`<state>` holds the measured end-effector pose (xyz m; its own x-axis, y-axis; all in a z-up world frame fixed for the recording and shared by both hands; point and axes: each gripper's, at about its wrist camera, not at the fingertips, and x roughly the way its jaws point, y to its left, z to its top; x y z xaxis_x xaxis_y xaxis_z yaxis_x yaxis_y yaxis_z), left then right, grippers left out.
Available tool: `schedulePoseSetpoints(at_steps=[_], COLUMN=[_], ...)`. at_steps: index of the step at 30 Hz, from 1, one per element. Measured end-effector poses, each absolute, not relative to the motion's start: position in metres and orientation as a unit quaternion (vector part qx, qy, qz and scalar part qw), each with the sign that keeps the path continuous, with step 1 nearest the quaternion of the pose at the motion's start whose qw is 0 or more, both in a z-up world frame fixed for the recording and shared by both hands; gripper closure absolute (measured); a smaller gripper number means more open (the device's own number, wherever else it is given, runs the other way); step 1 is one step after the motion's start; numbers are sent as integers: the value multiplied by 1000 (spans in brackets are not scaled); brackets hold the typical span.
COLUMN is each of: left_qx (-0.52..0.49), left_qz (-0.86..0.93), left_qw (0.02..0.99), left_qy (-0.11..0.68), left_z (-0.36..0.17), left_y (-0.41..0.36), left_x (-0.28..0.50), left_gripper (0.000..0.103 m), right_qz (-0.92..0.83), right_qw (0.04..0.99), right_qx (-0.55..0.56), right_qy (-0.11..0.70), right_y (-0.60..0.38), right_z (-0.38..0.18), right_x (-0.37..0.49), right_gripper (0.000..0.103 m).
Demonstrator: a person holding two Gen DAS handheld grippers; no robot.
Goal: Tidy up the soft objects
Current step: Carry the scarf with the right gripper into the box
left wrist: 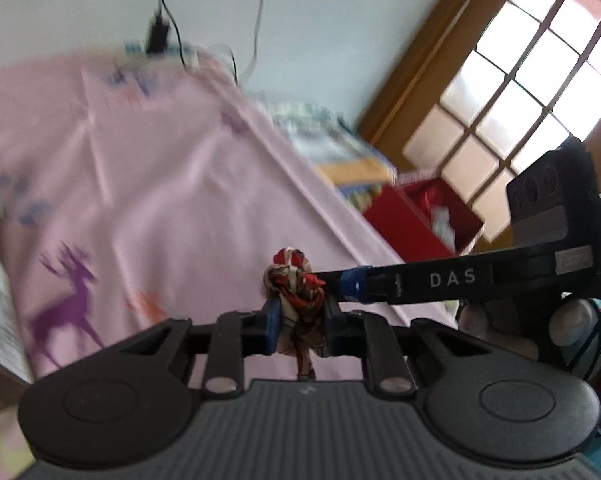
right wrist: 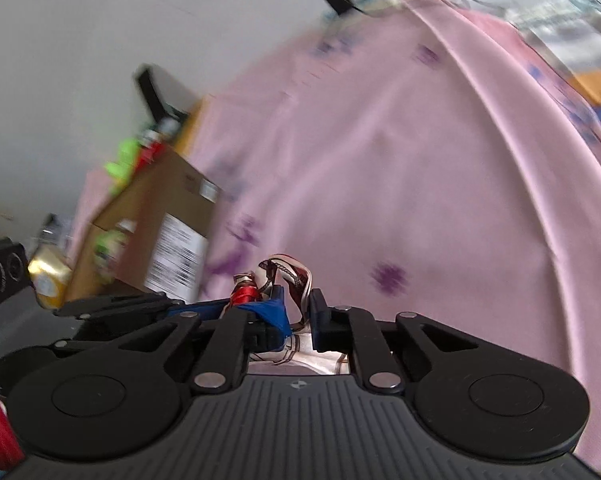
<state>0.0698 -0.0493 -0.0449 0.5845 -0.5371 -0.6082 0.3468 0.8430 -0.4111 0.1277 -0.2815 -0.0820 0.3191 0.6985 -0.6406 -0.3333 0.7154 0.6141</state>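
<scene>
The left gripper [left wrist: 299,322] has its 2 jaws drawn in tight on a bunched silk scarf [left wrist: 296,288], patterned red, cream and dark brown. The cloth fills the narrow gap between the blue pads, a knot of it bulges above them, and a thin tail hangs below. The right gripper [right wrist: 298,312] is pressed together on the same scarf: in its own view a loop of cream and red cloth [right wrist: 286,276] stands up between the jaws, and a flat cream fold lies under them. In the left wrist view the right gripper's fingers [left wrist: 356,282] come in from the right side and meet the knot, so both tools pinch 1 scarf at nearly the same spot.

The scarf is held up off the pink sheet [left wrist: 160,168] that covers the bed, near the bed's right edge in the left view. The sheet is printed with deer; 1 large purple deer [left wrist: 66,300] is sharp enough to count, the other prints are too blurred.

Past the bed's right edge sits 1 open red box [left wrist: 416,220] with something white and red inside. Off the left edge in the right wrist view stands 1 cardboard box [right wrist: 160,232] with a white label. 1 black charger [left wrist: 158,30] hangs on the wall beyond the far edge.
</scene>
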Motion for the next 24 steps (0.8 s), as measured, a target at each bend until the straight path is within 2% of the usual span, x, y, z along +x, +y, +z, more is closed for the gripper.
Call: schedulePoseSetpoints(at_steps=[5, 14, 19, 24], left_qx=[-107, 20, 84, 142], left_qz=[-227, -148, -133, -137], left_qw=[917, 960, 951, 924], left_qy=[311, 239, 268, 327], left_z=[10, 79, 67, 13], left_y=[-1, 100, 144, 165], left_x=[49, 21, 32, 55], left_gripper=[87, 87, 87, 87], right_qz=[386, 494, 515, 493], right_qw=[790, 771, 770, 789], right_qx=[206, 194, 179, 147], right_qy=[429, 352, 332, 336], right_y=[-248, -131, -66, -26], right_z=[-36, 40, 46, 13], right_x=[136, 143, 143, 143], right_gripper=[103, 103, 103, 103])
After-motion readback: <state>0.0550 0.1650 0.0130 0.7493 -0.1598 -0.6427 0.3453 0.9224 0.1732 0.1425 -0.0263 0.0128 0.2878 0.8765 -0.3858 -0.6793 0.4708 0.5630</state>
